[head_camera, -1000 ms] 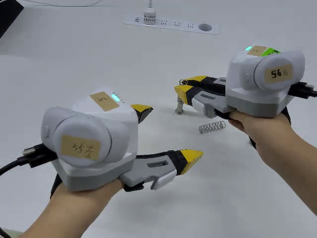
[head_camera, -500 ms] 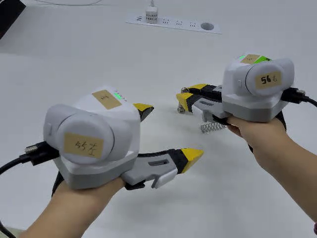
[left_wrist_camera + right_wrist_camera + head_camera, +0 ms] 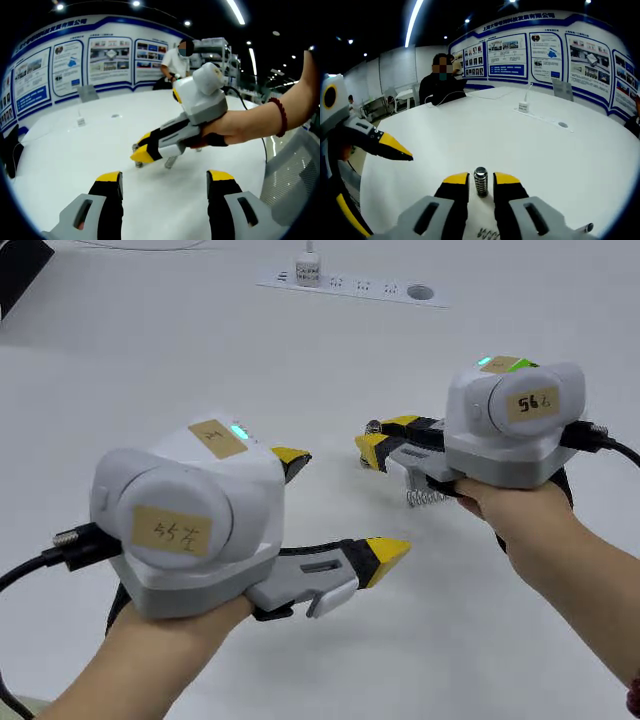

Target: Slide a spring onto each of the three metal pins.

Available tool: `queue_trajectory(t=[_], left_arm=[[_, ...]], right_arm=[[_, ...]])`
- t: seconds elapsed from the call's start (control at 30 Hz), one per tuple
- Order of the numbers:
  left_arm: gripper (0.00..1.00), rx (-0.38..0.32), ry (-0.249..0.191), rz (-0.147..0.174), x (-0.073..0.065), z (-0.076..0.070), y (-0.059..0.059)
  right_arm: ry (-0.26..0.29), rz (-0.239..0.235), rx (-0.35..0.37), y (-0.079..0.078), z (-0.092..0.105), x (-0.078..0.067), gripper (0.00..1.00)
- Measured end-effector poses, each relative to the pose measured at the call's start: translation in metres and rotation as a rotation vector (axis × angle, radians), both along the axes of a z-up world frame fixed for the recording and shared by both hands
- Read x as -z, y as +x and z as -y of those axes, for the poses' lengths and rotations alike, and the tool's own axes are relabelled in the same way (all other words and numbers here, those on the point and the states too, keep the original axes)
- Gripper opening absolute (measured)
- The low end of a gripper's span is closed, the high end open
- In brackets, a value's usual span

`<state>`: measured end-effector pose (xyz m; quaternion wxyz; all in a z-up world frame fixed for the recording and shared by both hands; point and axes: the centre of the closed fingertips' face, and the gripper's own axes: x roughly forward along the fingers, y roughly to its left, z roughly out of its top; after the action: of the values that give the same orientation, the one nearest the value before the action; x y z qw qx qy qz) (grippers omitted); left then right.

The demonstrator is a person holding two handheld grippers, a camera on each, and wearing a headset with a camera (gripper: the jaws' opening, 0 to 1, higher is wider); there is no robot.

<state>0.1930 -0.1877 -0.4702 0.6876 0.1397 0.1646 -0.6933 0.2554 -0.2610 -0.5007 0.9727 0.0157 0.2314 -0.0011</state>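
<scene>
Spring [image 3: 480,187] coils wrap a short metal pin [image 3: 480,173], and that pin stands upright between the yellow tips of the right gripper [image 3: 481,179]. The jaws sit very close on either side of it. A thin gap seems to show on each side, so I cannot tell if they pinch it or are just near it. A loose spring [image 3: 488,233] lies flat on the table [image 3: 200,370] just under that gripper. The left gripper [image 3: 165,175] waits well apart from the pin, closer to the person. Its jaws are spread wide and nothing is in them.

I think the pin could tip over. It looks thin and tall, and one bump from a hard jaw might knock it down. The table looks white and very smooth, so the pin could also slide away. The loose spring is round, so a nudge could make it roll off.

The pin is shiny metal with a round cap on top. Both springs are thin silver wire wound in small rings. The jaws look like hard plastic, black with pointed yellow ends. A white power strip [image 3: 340,284] lies far off at the back of the table.
</scene>
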Motion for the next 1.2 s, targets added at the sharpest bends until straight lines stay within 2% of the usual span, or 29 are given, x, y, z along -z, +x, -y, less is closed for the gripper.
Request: queue_trajectory(t=[0.1, 0.27, 0.47, 0.93, 1.2], left_arm=[[0.69, 0.002, -0.005, 0.013, -0.001, 0.0, 0.001], [0.7, 0.004, 0.0, 0.036, 0.0, 0.0, 0.0], [0.69, 0.015, -0.003, 0.042, -0.002, 0.001, -0.001], [0.64, 0.1, 0.019, 0.126, -0.005, 0.011, -0.007], [0.58, 0.126, 0.032, 0.13, -0.001, 0.024, -0.006]], right_arm=[[-0.001, 0.013, 0.008, -0.002, 0.002, -0.007, 0.2], [0.037, 0.035, 0.023, -0.008, 0.002, -0.019, 0.24], [0.044, 0.046, 0.032, -0.021, 0.005, -0.029, 0.29], [0.054, 0.067, 0.087, -0.053, 0.019, -0.044, 0.39], [0.055, 0.078, 0.117, -0.075, 0.027, -0.05, 0.42]])
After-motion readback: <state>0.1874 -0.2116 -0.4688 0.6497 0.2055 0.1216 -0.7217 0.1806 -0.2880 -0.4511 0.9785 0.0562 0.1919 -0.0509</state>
